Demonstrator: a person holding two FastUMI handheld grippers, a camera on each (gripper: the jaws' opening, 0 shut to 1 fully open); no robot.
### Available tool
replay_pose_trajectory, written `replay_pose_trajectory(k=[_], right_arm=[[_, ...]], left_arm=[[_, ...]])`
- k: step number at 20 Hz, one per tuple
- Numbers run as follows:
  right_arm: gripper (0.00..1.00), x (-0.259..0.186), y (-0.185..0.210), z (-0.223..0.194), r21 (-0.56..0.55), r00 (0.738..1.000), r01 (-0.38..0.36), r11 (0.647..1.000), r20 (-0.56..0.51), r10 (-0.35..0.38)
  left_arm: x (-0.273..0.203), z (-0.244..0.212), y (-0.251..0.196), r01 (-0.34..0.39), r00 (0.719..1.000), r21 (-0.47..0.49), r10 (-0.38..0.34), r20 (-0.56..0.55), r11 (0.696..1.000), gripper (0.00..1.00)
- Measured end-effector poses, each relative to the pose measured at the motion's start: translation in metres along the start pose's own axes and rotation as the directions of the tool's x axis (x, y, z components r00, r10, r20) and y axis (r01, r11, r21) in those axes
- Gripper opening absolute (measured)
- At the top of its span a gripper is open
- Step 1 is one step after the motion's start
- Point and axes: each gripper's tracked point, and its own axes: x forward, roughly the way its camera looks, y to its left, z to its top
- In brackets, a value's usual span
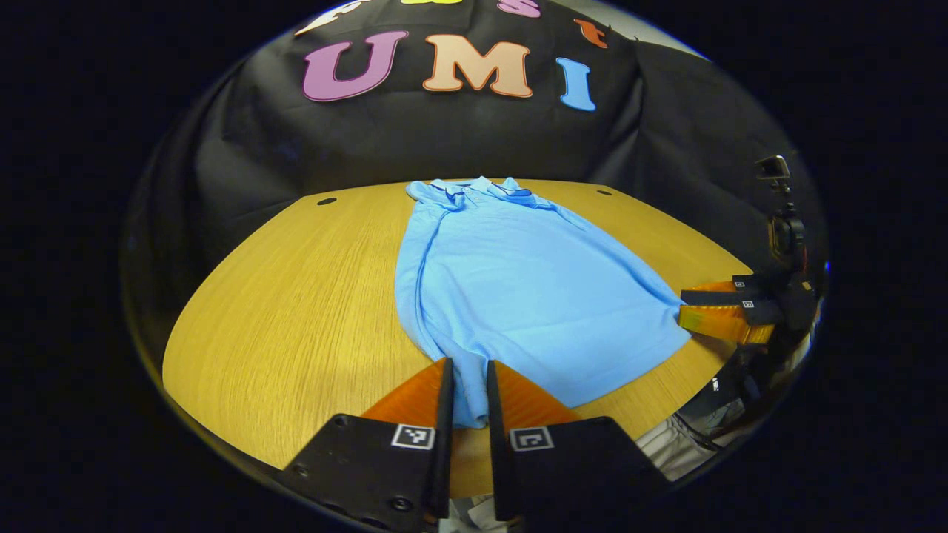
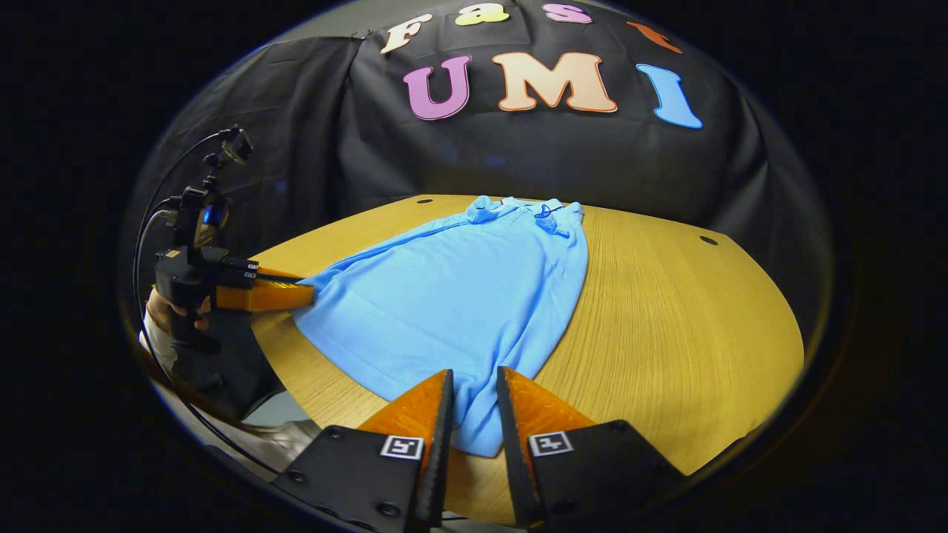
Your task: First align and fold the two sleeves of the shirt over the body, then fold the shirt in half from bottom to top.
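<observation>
Shirt [image 1: 511, 289] hem corners pinched by both hand-held grippers; no legible label.

Black gripper bodies [image 1: 466, 444] with square markers, screws, trailing cables.

Looks like a recording booth or lab rather than a home: black cloth wall [image 2: 296, 148] draped at twelve o'clock, a bare wooden table [image 2: 666, 311] with round cable holes, cabled camera gear [image 2: 200, 215] at nine o'clock.
</observation>
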Motion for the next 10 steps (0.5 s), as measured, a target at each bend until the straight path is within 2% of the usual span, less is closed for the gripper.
replay_pose_trajectory(k=[1, 2, 3, 6, 7, 10], right_arm=[[0.31, 0.0004, 0.0010, 0.0005, 0.005, 1.000, -0.003, 1.000, 0.000, 0.003], [0.18, 0.0014, 0.0009, 0.0004, 0.013, 1.000, -0.002, 1.000, 0.000, 0.002], [0.15, 0.0013, 0.0020, 0.0011, 0.013, 1.000, -0.002, 1.000, 0.002, 0.002], [0.13, 0.0013, -0.0006, 0.0035, 0.013, 1.000, 0.013, 1.000, 0.015, -0.013], [0.03, 0.0034, -0.0006, 0.0039, 0.028, 1.000, 0.012, 1.000, 0.014, -0.013], [0.03, 0.0048, -0.0027, 0.0085, 0.059, 1.000, 0.010, 0.998, 0.015, -0.011]], left_arm=[[0.0006, 0.0010, -0.0001, 0.002, 1.000, -0.010, -0.002, -0.001, 1.000, 0.08], [0.0008, 0.0018, -0.0009, 0.005, 1.000, -0.014, -0.005, 0.000, 1.000, 0.04], [0.0005, 0.0020, -0.0011, 0.005, 1.000, -0.014, -0.005, 0.000, 1.000, 0.01], [0.0013, 0.0037, -0.0012, 0.002, 1.000, -0.020, -0.002, 0.008, 1.000, 0.00], [0.0012, 0.0048, -0.0016, 0.004, 1.000, -0.025, -0.004, 0.005, 1.000, 0.00], [0.0027, 0.0087, 0.0004, 0.004, 1.000, -0.033, -0.003, 0.005, 0.999, 0.00]])
